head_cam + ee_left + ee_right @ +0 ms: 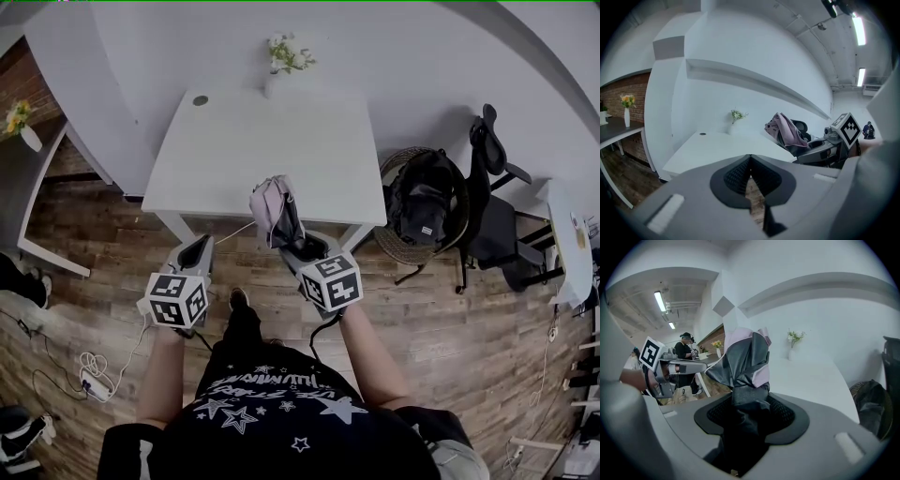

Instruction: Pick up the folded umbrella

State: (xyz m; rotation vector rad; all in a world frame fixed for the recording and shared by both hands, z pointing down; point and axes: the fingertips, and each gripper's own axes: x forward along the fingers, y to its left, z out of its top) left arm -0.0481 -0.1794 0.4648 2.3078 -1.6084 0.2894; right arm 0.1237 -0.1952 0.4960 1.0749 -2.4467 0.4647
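Grips the folded umbrella (275, 211) in the jaws of the right gripper (302, 248), long axis running out along them, above the near edge of the tabletop (234, 141). Holds the left gripper (195, 251) alongside, jaws pressed together, empty.

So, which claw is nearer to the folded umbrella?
Right. The right claw is closed on the folded umbrella; the left claw is empty, apart from it, on its left side.

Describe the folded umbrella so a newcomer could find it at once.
Find the big white table. At its near edge, the right gripper holds the folded umbrella. It is the only pink-and-dark fabric bundle; the left gripper is empty.
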